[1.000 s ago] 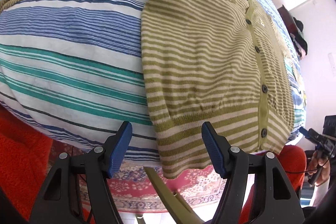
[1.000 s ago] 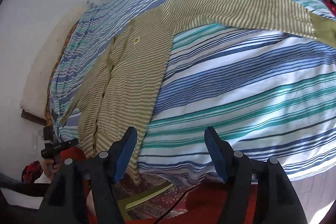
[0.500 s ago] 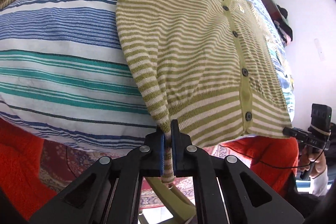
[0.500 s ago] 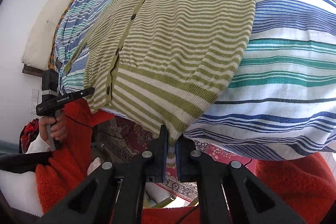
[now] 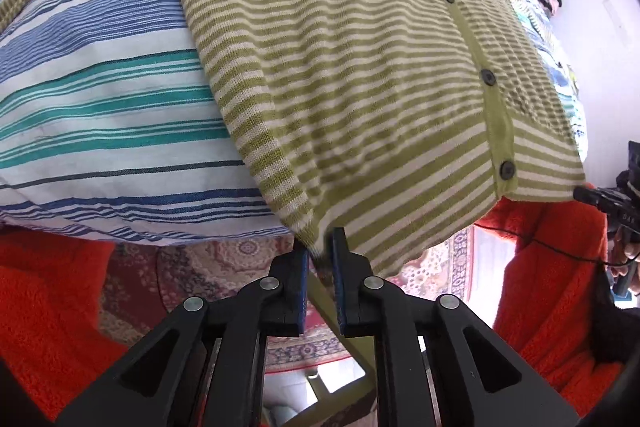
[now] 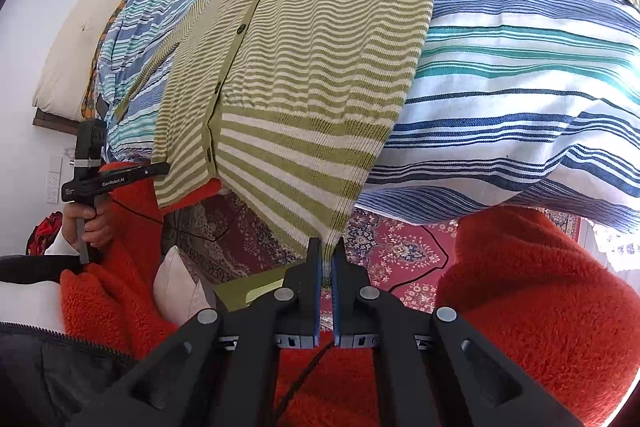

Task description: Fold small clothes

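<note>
A small knit cardigan [image 5: 360, 67] in olive-green and cream stripes lies front up on the bed, buttoned along a plain green placket with dark buttons. Its broad-striped ribbed hem hangs over the bed edge toward 6 o'clock; one sleeve stretches away toward 10 o'clock in the left wrist view.

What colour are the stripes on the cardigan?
The cardigan has olive-green and cream stripes, clearest in the right wrist view.
</note>
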{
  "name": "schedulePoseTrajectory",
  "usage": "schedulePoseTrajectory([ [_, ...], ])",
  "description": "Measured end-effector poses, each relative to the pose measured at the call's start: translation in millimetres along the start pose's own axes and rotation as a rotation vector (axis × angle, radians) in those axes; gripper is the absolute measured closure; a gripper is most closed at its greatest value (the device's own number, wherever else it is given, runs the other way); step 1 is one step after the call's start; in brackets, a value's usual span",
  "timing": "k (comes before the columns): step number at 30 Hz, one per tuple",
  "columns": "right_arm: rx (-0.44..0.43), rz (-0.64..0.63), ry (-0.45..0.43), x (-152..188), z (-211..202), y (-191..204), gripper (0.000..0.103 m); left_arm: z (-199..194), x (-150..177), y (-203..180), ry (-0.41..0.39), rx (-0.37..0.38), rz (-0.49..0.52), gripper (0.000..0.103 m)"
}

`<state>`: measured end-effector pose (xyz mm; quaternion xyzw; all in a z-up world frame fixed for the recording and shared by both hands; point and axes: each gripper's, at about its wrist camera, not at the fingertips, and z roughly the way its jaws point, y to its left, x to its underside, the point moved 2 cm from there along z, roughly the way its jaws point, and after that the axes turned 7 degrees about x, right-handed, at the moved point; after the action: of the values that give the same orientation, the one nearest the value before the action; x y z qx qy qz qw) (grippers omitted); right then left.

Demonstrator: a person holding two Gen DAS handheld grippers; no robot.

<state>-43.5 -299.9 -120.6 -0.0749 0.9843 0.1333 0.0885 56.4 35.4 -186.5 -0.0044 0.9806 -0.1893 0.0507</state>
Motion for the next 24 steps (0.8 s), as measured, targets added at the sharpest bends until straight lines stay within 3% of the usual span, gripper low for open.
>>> schedulePoseTrajectory([
  [1,0.043,-0.007,-0.03,-0.8,-3.0,-0.7,0.099,0.3,1.2,3.9,-0.002,-0.066,-0.006,0.079],
  [2,0.101,-0.015,-0.065,0.8,-7.8,-3.9,0.098,-2.3,2.9,7.3,-0.014,-0.119,-0.013,0.063],
  [3,0.168,-0.018,-0.093,0.4,-11.8,-4.3,0.087,-8.1,4.8,11.3,-0.037,-0.147,-0.029,0.053],
  [4,0.237,-0.016,-0.119,0.7,-16.9,-6.6,0.075,-17.6,6.2,16.9,-0.079,-0.156,-0.058,0.035],
  [5,0.296,-0.012,-0.155,2.3,-23.7,-7.9,0.043,-29.1,6.8,22.3,-0.132,-0.158,-0.092,0.027],
  [6,0.354,-0.003,-0.211,4.4,-33.0,-8.5,0.016,-42.2,7.4,30.5,-0.193,-0.158,-0.129,0.026],
  [8,0.477,0.017,-0.356,10.8,-54.5,-6.5,0.014,-67.4,6.2,42.2,-0.311,-0.176,-0.189,0.023],
  [11,0.682,0.027,-0.578,24.1,-81.8,6.8,0.013,-100.1,3.9,58.4,-0.492,-0.285,-0.241,0.016],
  [16,0.834,-0.014,-0.746,25.6,-107.4,26.6,0.012,-127.6,8.0,72.5,-0.678,-0.414,-0.243,0.009],
  [19,0.98,-0.031,-0.845,28.1,-114.5,30.2,0.003,-121.3,12.9,81.9,-0.686,-0.441,-0.242,0.007],
  [24,0.954,-0.087,-0.801,14.5,-97.4,38.0,0.001,-95.1,3.1,73.3,-0.575,-0.408,-0.193,0.007],
])
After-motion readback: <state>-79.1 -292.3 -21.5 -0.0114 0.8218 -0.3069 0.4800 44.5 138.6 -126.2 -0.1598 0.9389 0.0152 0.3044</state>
